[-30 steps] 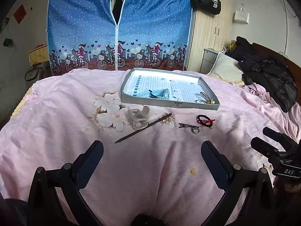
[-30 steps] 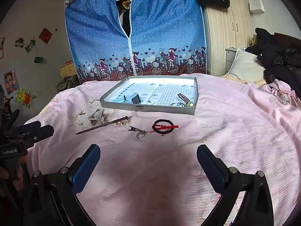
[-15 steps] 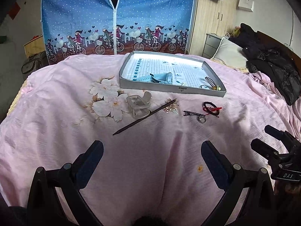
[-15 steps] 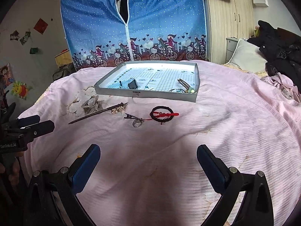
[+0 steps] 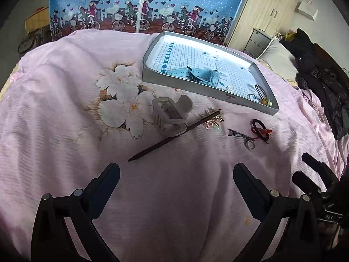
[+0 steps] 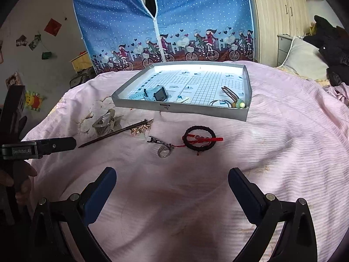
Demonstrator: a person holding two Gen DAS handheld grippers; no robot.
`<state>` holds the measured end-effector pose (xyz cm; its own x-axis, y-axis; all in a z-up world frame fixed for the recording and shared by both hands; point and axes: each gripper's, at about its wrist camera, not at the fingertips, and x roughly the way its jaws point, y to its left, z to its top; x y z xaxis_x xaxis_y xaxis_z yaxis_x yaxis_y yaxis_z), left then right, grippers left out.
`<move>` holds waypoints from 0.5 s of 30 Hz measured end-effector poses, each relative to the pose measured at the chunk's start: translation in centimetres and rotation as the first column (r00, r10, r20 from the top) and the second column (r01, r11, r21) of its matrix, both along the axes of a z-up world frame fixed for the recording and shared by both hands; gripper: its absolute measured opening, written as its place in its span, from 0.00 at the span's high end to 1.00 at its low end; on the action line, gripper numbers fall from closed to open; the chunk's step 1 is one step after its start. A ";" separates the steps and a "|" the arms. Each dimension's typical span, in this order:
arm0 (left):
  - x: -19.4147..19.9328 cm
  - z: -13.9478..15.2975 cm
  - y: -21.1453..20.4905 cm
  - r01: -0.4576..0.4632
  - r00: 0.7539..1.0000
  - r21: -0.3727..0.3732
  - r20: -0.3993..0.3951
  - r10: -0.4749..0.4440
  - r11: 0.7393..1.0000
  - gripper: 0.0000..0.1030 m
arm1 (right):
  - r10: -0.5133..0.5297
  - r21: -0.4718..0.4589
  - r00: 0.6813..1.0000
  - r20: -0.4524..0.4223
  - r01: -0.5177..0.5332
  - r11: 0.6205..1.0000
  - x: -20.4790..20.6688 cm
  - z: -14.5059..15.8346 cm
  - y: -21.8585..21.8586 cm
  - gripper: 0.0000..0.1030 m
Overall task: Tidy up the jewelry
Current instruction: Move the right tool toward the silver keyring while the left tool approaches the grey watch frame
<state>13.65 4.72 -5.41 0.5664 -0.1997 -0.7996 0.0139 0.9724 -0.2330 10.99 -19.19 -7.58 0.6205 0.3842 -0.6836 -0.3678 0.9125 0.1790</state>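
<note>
Pink bedding (image 5: 174,196) is covering a bed where loose jewelry is lying in a short row in front of a shallow grey tray (image 6: 246,113). The left gripper (image 5: 176,172) and the right gripper (image 6: 172,175) are both hovering above the cloth with their fingers spread wide and holding nothing.

From left to right, the row is showing a clear hair claw (image 5: 172,114), a long dark hair stick (image 5: 174,138) leaning against the claw, a small gold brooch (image 5: 212,121) touching the stick's top end, a patterned hair clip (image 6: 160,140), a silver ring (image 6: 164,152) just beside the clip, and a black and red bracelet (image 6: 200,138). Inside the tray, a blue watch (image 6: 157,93) is sitting near the front left, and hair ties with beads (image 6: 236,103) are sitting in the front right corner.

Several things could go wrong. The soft, rippled cloth is likely giving way under pressure, so fingers closing on the thin ring may pinch fabric instead, or push the ring into a fold. The clip and ring are lying so close that one grasp may drag both. Lifting the stick may disturb the brooch and claw.

Open cloth is lying between the grippers and the row, leaving plenty of room to approach. The tray's raised front wall is standing just behind the row, so each piece will need lifting over it. Much of the tray floor is lying bare.
</note>
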 end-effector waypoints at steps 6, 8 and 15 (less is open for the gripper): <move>2.8 -0.1 1.8 -0.026 1.000 -0.034 -0.008 0.026 0.999 0.02 | 0.072 -0.023 0.997 -0.013 -0.073 0.997 2.2 -1.1 1.4 0.19; 3.5 0.0 1.8 -0.014 1.000 -0.030 0.007 0.014 0.999 0.02 | 0.096 -0.026 0.995 -0.023 -0.097 0.995 2.8 -1.5 2.0 0.26; 5.9 -0.7 0.7 0.049 0.998 0.021 0.046 -0.050 0.999 0.04 | 0.128 0.004 0.986 -0.105 -0.129 0.992 5.3 -3.4 3.0 0.48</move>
<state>19.55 5.45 -6.13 0.5932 -0.2126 -0.7765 0.0729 0.9747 -0.2111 16.26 -16.18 -10.97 0.4912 0.4543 -0.7432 -0.4614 0.8594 0.2203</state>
